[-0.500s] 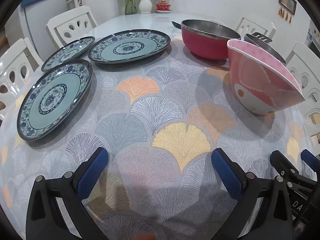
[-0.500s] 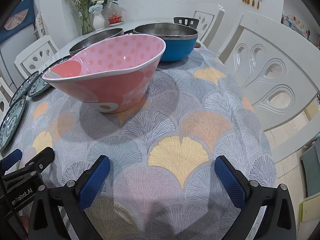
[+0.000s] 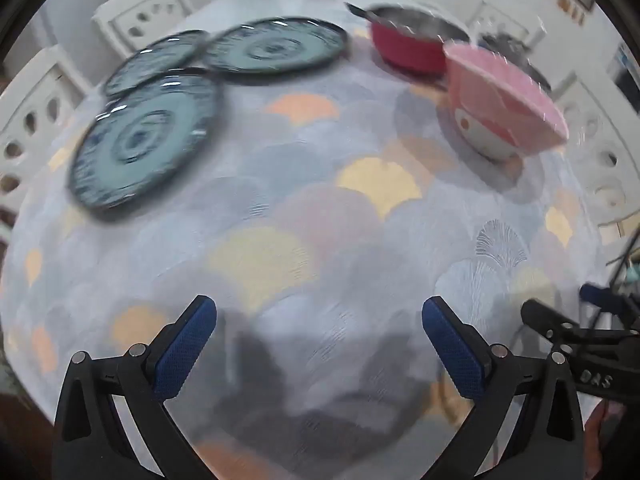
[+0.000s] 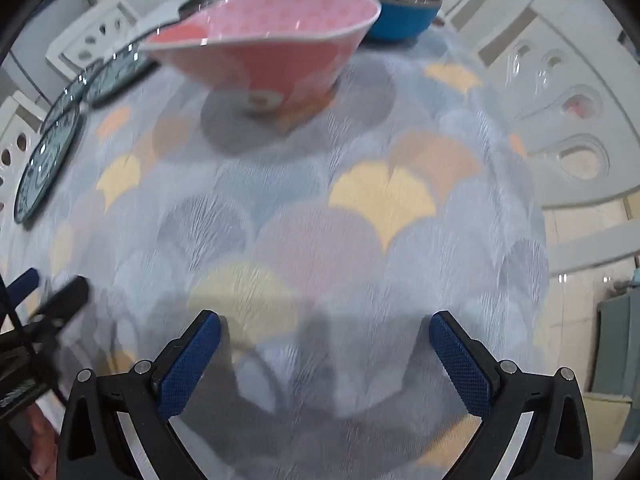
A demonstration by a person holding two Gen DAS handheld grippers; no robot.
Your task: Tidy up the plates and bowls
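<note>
Left claw (image 3: 319, 342) and right claw (image 4: 325, 354): each points steeply down over the patterned cloth of the table (image 3: 312, 208), jaws spread full wide, nothing between the blue pads. Both views are motion-blurred.

Task items. Three blue-green plates (image 3: 144, 144) lie flat at the far left, rims close together; whether they overlap cannot be told. The pink bowl (image 4: 264, 52) stands upright at the centre-right of the table, apart from the plates. Behind it stand a red bowl (image 3: 408, 46) and a blue bowl (image 4: 404, 20), both steel-lined, with what seems a third steel rim between them. All appear unsorted; the task looks barely begun.

Step in hand (judged): approach to a first grasp. The pink bowl lies nearest the right claw, the nearest plate nearest the left. For a bowl, one pad should go inside the rim and one outside, closing on the wall rather than spanning the whole mouth. A flat plate offers little purchase: come in low at the edge, slip one pad beneath the rim, and lift level to stack it on a neighbour. Smooth glazed ware may slip under a shallow pinch.

Writing. White letters on the right claw's body, seen at the edge of the left view, read roughly "DAS"; no other text is legible.
</note>
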